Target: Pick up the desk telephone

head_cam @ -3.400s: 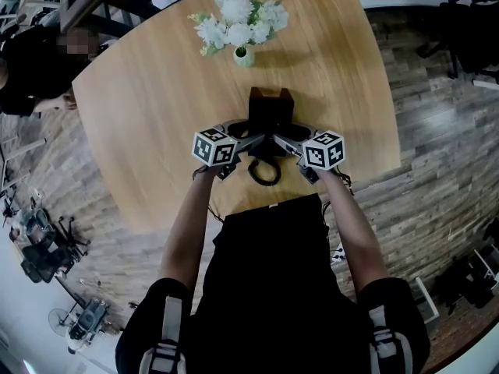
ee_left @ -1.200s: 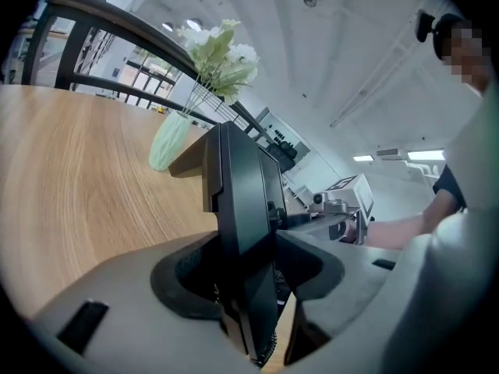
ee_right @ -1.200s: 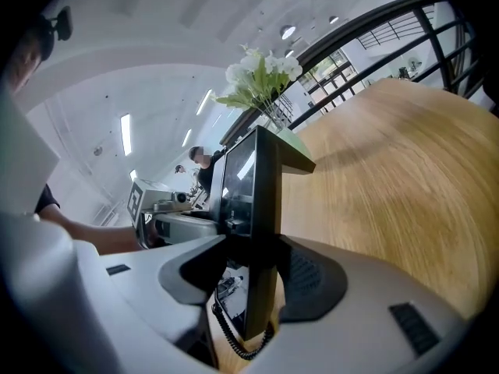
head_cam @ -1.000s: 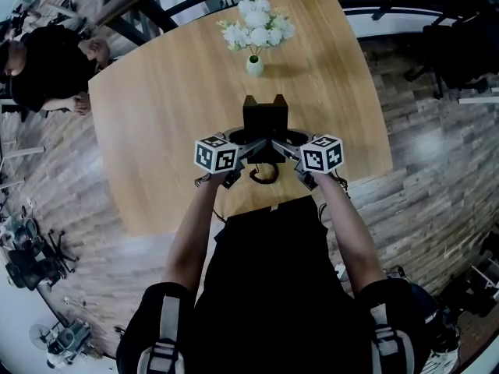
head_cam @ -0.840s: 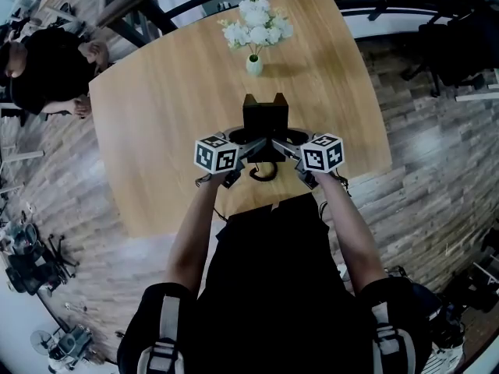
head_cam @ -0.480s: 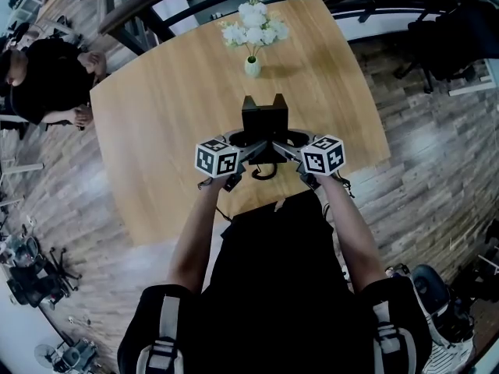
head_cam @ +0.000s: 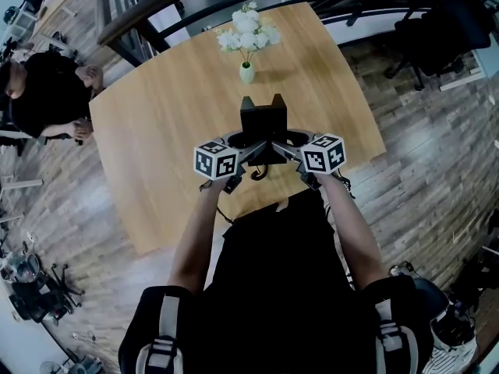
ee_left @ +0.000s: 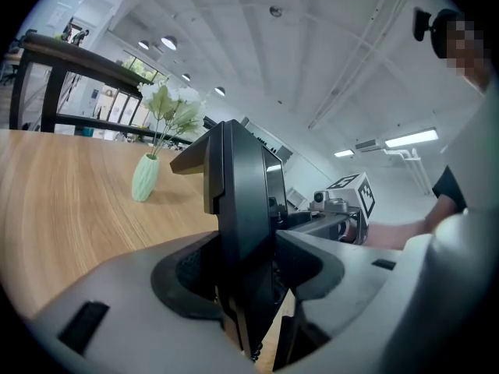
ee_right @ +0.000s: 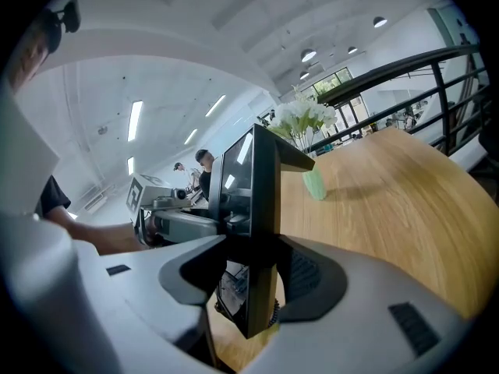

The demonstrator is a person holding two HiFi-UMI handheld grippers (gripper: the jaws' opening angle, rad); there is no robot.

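Head view: desk telephone (head_cam: 263, 120) clamped edgewise in left tool (head_cam: 241, 141) and right tool (head_cam: 288, 139).

Desk telephone (head_cam: 263, 121): black, glossy screen.
Surface (head_cam: 156, 131): light honey wood, fine grain.
Vase (head_cam: 246, 72), upper centre: pale mint green; flowers (head_cam: 248, 29) white.
Left gripper (ee_left: 248, 275), right gripper (ee_right: 253, 275): light grey bodies; marker cubes (head_cam: 215, 160) white with black squares.
Floor (head_cam: 437, 154): grey-brown planks.

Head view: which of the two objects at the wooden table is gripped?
The black desk telephone, clamped at its sides by the left gripper and the right gripper. The vase of white flowers stands untouched, farther back.
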